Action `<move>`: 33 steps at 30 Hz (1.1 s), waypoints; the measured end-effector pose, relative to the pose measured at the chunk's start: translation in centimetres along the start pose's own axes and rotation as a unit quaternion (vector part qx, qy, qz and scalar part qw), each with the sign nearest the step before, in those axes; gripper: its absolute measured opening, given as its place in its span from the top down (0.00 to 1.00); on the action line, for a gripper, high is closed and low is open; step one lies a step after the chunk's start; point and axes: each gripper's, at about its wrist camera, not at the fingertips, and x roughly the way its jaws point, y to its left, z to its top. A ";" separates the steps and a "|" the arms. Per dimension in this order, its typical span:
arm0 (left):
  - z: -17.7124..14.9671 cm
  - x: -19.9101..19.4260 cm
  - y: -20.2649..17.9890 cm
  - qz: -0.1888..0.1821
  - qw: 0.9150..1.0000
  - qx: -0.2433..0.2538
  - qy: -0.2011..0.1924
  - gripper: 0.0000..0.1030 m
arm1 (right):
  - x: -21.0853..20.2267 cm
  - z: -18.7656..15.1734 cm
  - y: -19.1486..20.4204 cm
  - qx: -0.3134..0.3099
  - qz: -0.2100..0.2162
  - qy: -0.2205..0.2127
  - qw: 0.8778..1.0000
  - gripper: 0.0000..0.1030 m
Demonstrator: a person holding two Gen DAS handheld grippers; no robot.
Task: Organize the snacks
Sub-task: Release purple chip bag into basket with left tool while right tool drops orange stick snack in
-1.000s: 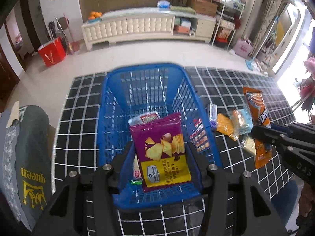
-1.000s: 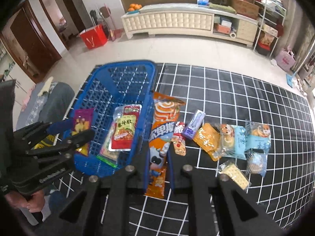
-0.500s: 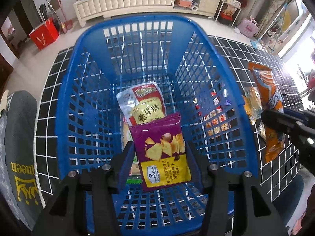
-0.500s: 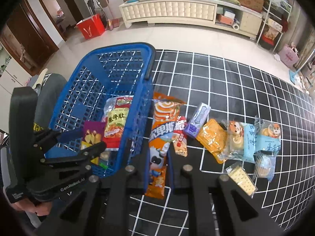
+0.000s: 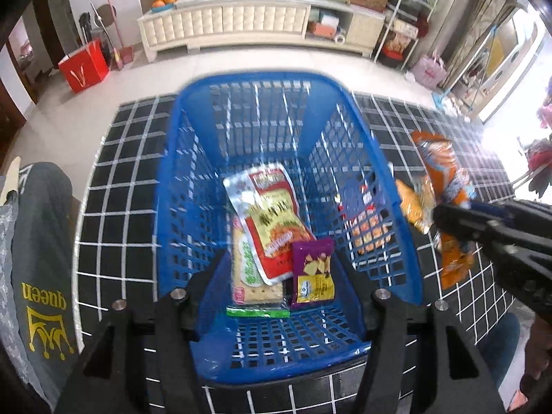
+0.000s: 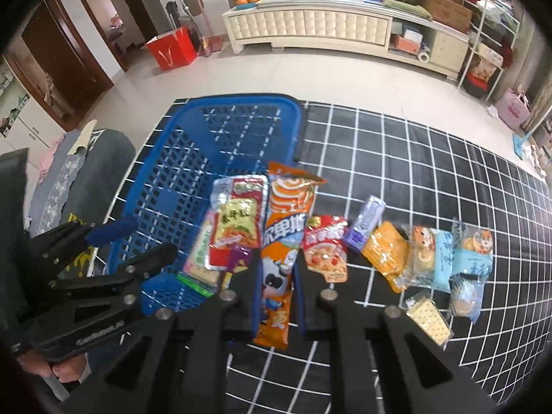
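The left gripper (image 5: 276, 276) hangs over the near end of the blue basket (image 5: 193, 158) with its fingers spread apart and nothing between them; the purple chip bag (image 5: 312, 272) lies loose on the basket floor by the near wall, touching the red-and-yellow pouch (image 5: 272, 220) and the cracker pack (image 5: 253, 276). To the right, the right gripper (image 6: 274, 296) is clamped on the lower part of the long orange snack bag (image 6: 286, 238), just outside the basket's right wall. Further right, the remaining small packets, among them a red packet (image 6: 326, 248) and a pale blue packet (image 6: 433, 258), lie in a row on the black grid mat (image 6: 414, 165).
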 end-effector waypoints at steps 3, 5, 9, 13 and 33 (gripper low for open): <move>0.6 -1.3 0.8 0.007 1.000 0.001 -0.015 0.45 | 1.0 1.4 1.1 -0.011 -0.004 0.003 1.000 0.81; 1.1 -1.8 1.5 0.015 1.000 0.005 -0.020 0.45 | 1.9 2.4 1.6 -0.014 -0.002 0.011 1.000 0.81; 2.3 -1.7 3.2 0.032 0.999 0.000 -0.021 0.45 | 4.0 4.0 2.2 -0.013 -0.005 0.032 0.999 0.81; 3.4 -0.5 4.8 0.034 0.999 -0.015 -0.014 0.45 | 5.7 5.5 2.7 -0.030 -0.032 0.035 0.998 0.81; 4.6 1.1 5.1 0.057 0.998 -0.002 -0.022 0.45 | 5.2 6.3 2.9 -0.061 -0.085 0.003 0.994 0.38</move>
